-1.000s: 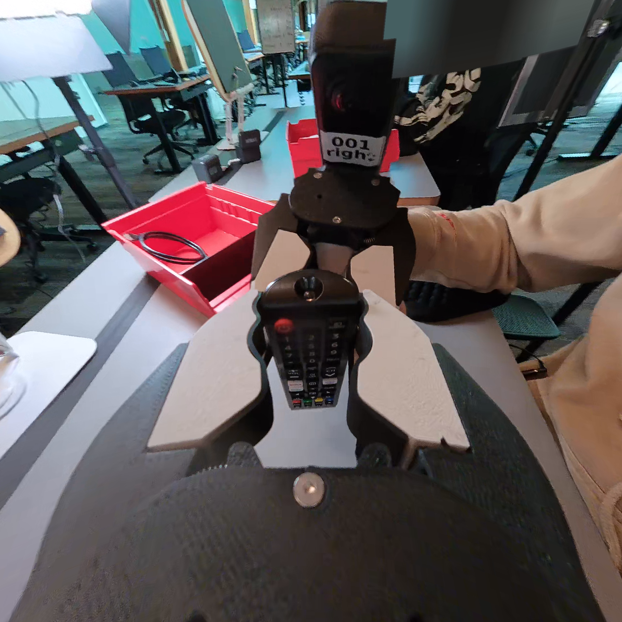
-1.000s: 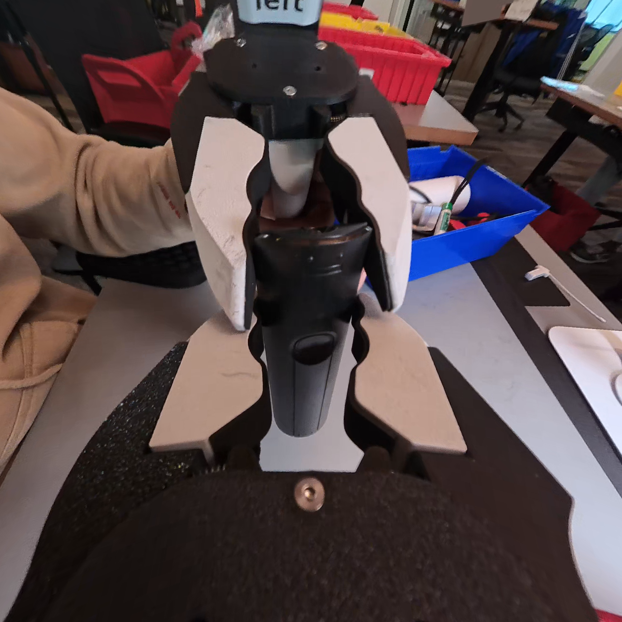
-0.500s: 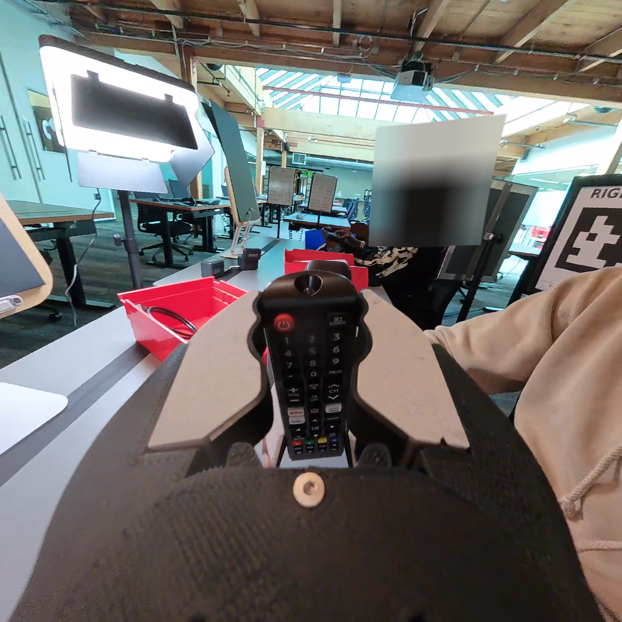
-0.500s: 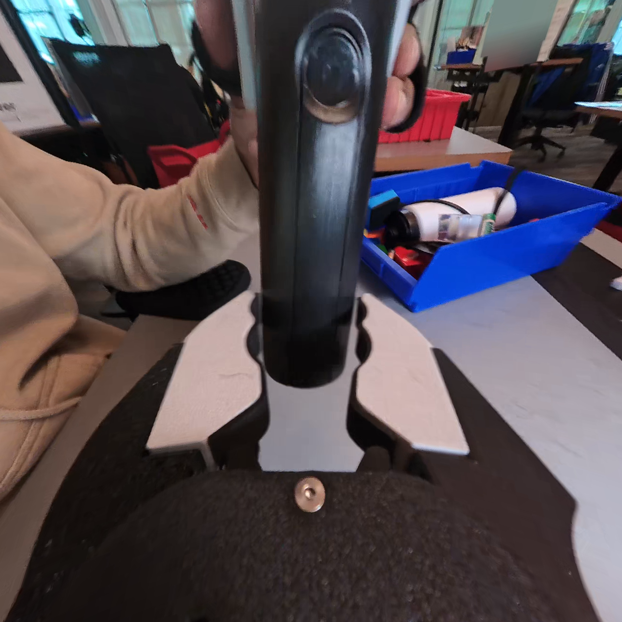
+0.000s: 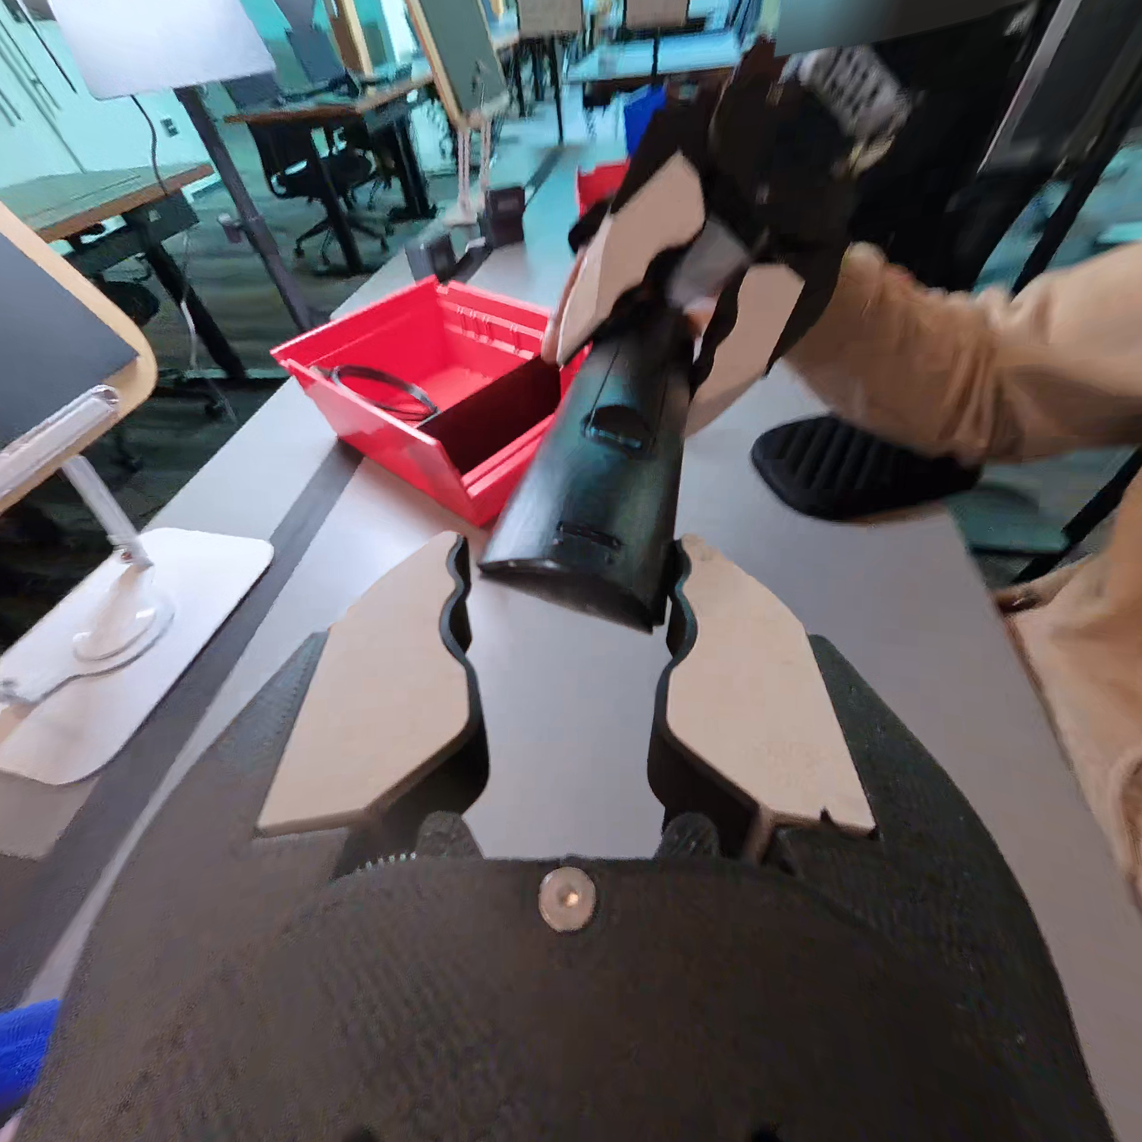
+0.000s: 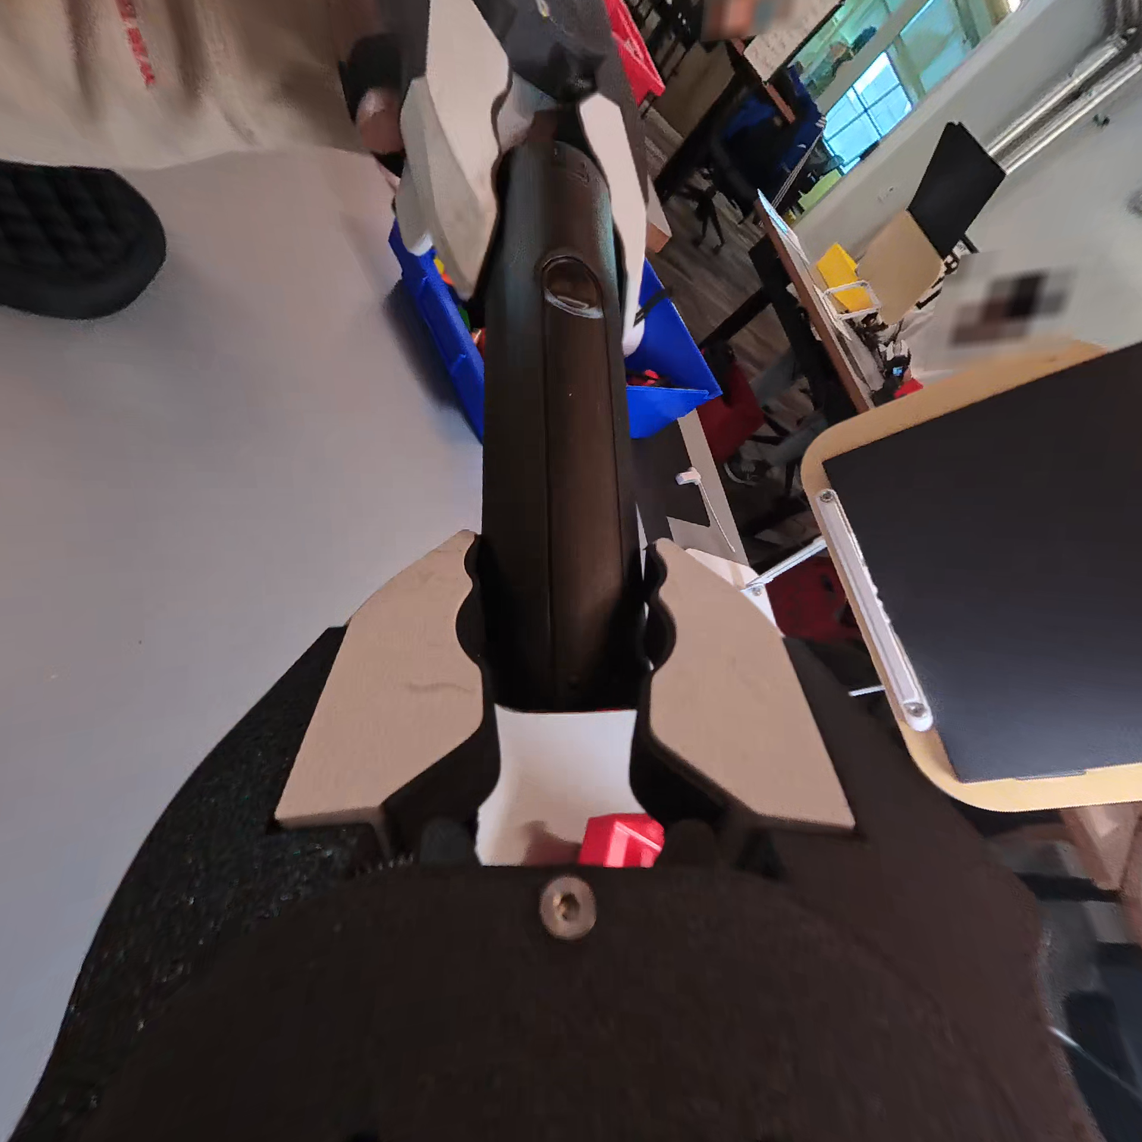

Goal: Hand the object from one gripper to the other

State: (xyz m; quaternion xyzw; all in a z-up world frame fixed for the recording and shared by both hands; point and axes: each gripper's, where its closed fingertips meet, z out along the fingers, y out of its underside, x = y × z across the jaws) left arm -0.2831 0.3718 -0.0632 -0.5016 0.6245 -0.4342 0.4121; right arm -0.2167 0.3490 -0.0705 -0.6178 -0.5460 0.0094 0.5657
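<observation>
Remote [image 5: 593, 469] clamped in right gripper [image 6: 565, 559].
Left gripper [image 5: 568, 556] jaws apart; remote's near end lies between their tips.

- red bin [image 5: 395, 395] on the grey table [image 5: 296, 469], a black cable [image 5: 383, 389] coiled inside;
- blue bin [image 6: 445, 321] holding mixed items;
- white stand base [image 5: 123, 618] beside the table's dark strip
</observation>
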